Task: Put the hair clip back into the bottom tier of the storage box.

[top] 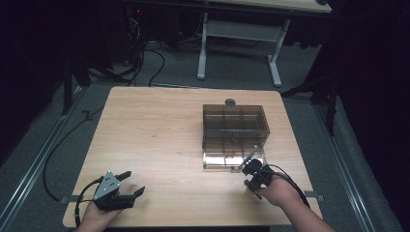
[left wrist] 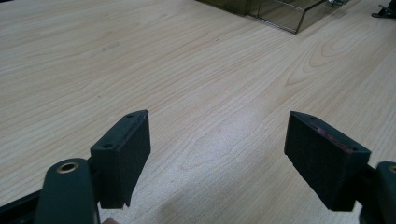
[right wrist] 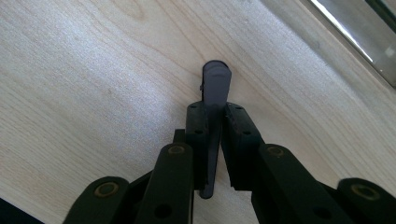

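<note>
At lower right of the high view, the right claw is clamped tight on a thin grey flat tool, tip poking twd the clear compartment box at centre-right of the table. Left claw sits lower left, spread wide w/ nothing in it. Judgement: keep the tool straight btwn the pads, approach the box's near edge slowly, and bring the left claw over to steady the box.

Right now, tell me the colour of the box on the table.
Smoky brown, see-through box; clearest in the high view.
</note>
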Demonstrator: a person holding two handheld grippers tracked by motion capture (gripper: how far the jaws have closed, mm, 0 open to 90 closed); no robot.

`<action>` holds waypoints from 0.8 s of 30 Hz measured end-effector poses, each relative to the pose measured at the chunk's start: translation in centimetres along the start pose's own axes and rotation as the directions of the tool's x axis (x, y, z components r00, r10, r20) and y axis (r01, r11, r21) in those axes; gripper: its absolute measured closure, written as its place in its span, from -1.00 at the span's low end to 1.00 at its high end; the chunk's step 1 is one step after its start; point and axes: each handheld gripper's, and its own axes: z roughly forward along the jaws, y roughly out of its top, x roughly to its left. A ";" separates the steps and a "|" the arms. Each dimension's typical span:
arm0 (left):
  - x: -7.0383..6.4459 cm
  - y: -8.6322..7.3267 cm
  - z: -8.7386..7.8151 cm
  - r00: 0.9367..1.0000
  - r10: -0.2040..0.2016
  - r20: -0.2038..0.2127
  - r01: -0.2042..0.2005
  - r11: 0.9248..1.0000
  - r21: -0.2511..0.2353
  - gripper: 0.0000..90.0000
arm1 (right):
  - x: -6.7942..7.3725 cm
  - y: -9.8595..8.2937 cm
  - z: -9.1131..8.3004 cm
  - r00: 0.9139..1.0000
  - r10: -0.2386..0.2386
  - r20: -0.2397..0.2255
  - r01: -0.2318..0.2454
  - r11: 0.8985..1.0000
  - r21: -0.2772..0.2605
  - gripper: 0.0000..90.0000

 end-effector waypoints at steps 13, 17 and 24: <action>0.0 0.0 0.0 1.000 0.000 -0.003 0.000 1.000 -0.002 -0.49 | 0.0 0.5 -1.1 1.000 -0.009 0.001 0.009 1.000 -0.023 0.81; 0.0 0.0 0.0 1.000 0.000 -0.002 0.000 1.000 -0.002 -0.49 | -0.2 0.6 -1.9 1.000 -0.009 0.005 0.010 1.000 -0.026 0.81; 0.0 0.0 0.0 1.000 -0.006 0.001 0.006 1.000 -0.004 -0.49 | -0.6 1.1 -3.1 1.000 -0.009 0.016 0.010 0.999 -0.035 0.81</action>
